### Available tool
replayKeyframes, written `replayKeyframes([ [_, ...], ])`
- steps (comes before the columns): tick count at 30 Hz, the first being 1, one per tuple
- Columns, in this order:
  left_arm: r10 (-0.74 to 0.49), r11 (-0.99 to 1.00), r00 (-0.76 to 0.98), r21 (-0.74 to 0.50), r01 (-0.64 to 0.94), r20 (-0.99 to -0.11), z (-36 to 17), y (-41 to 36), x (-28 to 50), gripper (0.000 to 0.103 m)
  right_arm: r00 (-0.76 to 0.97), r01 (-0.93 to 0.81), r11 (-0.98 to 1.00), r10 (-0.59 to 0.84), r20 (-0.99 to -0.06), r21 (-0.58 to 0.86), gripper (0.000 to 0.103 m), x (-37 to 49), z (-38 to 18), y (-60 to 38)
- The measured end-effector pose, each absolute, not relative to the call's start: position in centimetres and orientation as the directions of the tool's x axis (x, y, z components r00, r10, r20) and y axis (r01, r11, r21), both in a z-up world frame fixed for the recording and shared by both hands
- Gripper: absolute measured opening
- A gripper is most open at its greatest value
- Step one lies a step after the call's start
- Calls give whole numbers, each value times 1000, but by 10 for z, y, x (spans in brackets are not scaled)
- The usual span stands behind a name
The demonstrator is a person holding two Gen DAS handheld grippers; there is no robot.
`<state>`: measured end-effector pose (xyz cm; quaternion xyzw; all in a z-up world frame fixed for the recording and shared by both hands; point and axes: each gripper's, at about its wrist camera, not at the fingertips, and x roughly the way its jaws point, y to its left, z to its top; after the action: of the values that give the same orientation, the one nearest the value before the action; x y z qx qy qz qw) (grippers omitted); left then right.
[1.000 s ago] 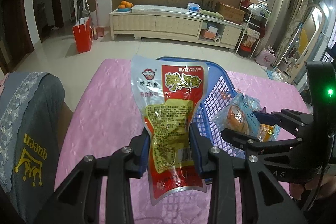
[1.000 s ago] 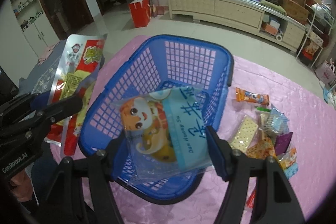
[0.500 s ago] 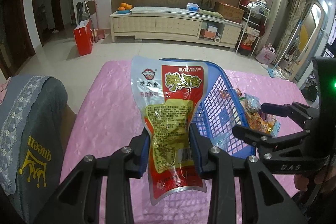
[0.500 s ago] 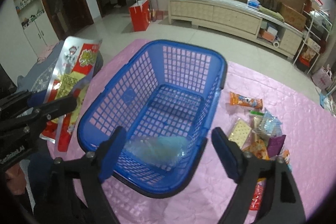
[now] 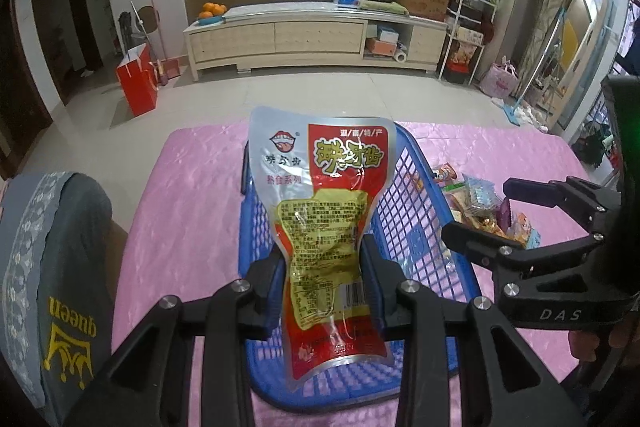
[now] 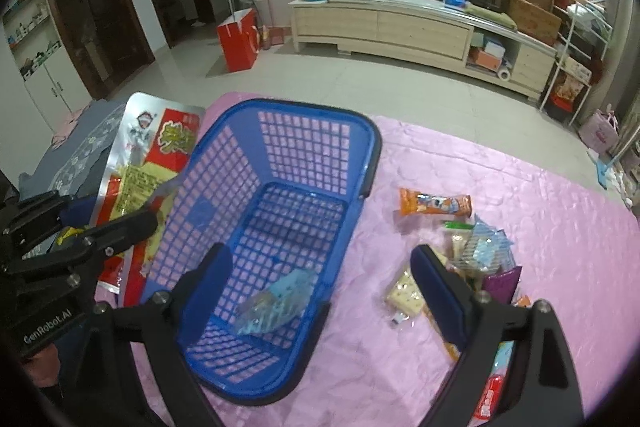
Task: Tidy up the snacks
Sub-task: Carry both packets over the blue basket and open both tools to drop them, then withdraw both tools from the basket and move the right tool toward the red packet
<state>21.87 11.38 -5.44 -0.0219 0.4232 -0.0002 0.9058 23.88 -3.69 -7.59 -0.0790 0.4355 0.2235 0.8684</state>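
My left gripper (image 5: pixel 322 291) is shut on a red and silver snack pouch (image 5: pixel 324 211) and holds it upright over the near left rim of the blue basket (image 5: pixel 416 227). The pouch also shows in the right wrist view (image 6: pixel 140 167) at the basket's left wall. My right gripper (image 6: pixel 320 291) is open and empty above the basket's (image 6: pixel 280 131) near right corner. A clear and blue snack bag (image 6: pixel 276 303) lies inside on the basket floor. A pile of small snack packets (image 6: pixel 476 255) lies on the pink cloth right of the basket.
A pink cloth (image 6: pixel 540 227) covers the table. An orange snack stick (image 6: pixel 434 205) lies beside the basket. A grey cushion with "queen" lettering (image 5: pixel 60 287) sits at the table's left. Beyond are tiled floor, a red bag (image 5: pixel 136 87) and a long cabinet (image 5: pixel 312 39).
My right gripper opened and let the clear and blue bag drop into the basket, then drew back to the right. My left gripper moved right with the pouch, over the basket.
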Motion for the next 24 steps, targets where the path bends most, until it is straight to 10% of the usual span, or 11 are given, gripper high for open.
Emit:
replayKeyframes([
  [9,-21,1000,617,-20,8,-787,-66,102,258,37,526,-411,909,298,-796,68,93,273,-84,-46],
  [14,13,1000,621,18,2,-784,-71,102,278,72,537,-392,918,285,-794,65,93,284,-88,-49],
  [24,29,999,625,31,-7,-780,-65,102,263,76,538,-389,919,282,-795,62,93,277,-84,-56],
])
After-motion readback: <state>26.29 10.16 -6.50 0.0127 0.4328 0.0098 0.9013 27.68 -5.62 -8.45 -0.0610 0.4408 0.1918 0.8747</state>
